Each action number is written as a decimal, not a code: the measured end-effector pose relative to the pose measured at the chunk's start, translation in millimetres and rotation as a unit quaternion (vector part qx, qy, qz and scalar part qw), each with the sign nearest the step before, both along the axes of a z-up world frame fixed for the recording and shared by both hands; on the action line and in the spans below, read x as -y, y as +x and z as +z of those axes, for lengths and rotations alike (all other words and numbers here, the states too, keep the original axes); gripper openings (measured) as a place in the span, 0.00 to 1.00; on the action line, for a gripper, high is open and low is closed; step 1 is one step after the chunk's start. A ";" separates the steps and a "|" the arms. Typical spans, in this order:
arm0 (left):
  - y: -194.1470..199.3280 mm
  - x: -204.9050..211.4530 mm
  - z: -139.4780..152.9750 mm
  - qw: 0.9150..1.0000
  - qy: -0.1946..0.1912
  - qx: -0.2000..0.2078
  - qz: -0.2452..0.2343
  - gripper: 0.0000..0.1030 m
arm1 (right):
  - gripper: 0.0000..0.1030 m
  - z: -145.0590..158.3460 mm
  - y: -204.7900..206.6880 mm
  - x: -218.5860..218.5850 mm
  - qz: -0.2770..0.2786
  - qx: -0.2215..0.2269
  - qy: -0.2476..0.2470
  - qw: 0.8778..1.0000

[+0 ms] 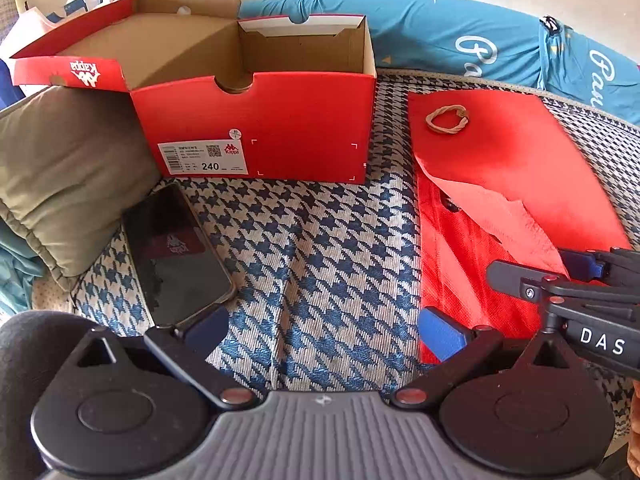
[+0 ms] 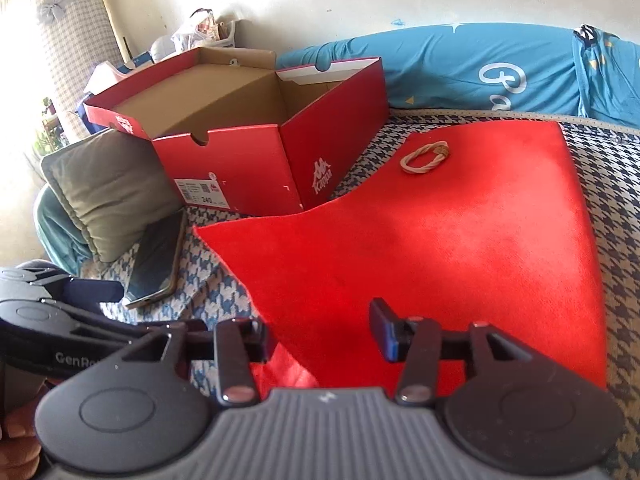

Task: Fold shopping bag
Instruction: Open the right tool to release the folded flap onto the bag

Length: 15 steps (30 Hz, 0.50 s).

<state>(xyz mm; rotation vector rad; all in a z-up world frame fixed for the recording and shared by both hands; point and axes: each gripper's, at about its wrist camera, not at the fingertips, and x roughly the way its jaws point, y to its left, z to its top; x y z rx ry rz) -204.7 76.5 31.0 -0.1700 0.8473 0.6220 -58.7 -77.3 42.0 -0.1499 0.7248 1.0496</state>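
The red shopping bag [image 1: 520, 168] lies flat on the houndstooth cover, partly folded, with a lighter flap [image 1: 504, 216] turned over its near part. It fills the middle of the right wrist view [image 2: 460, 220]. A twisted rubber band [image 1: 447, 119] rests on its far end, also in the right wrist view [image 2: 425, 157]. My left gripper [image 1: 324, 334] is open and empty, its right finger over the bag's near left edge. My right gripper [image 2: 320, 336] is open over the bag's near edge; it shows at the right of the left wrist view [image 1: 560, 276].
An open red Kappa shoe box [image 1: 256, 120] stands at the back left, also in the right wrist view [image 2: 256, 160]. A phone [image 1: 176, 256] lies in front of it beside a grey-green cushion [image 1: 64, 176]. Blue bedding [image 1: 480, 40] runs along the wall.
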 end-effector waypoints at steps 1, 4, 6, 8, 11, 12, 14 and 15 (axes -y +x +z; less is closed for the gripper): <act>-2.9 2.4 2.9 1.000 0.004 0.002 -0.001 1.00 | 0.46 2.6 -1.4 1.6 0.005 0.000 0.005 1.000; -12.0 5.8 11.7 1.000 0.011 0.008 0.002 1.00 | 0.47 9.0 -5.1 5.5 0.020 0.002 0.019 1.000; -15.8 7.0 17.1 1.000 0.013 0.012 0.006 1.00 | 0.47 13.1 -5.6 7.9 0.026 -0.001 0.031 0.999; -18.7 8.4 21.7 1.000 0.017 0.016 0.009 1.00 | 0.49 16.3 -4.9 9.3 0.030 -0.008 0.040 0.999; -21.3 10.7 24.9 0.999 0.028 0.012 0.015 1.00 | 0.50 19.3 -5.2 10.1 0.037 -0.010 0.042 0.998; -22.1 11.4 26.0 0.999 0.032 0.011 0.017 1.00 | 0.50 20.8 -5.7 10.5 0.042 -0.011 0.046 0.998; -23.8 11.7 27.2 0.999 0.036 0.008 0.020 1.00 | 0.58 25.6 -8.7 12.1 0.052 -0.005 0.059 0.997; -22.8 12.3 27.3 0.999 0.035 0.009 0.016 1.00 | 0.60 28.4 -11.3 13.1 0.053 0.004 0.065 0.996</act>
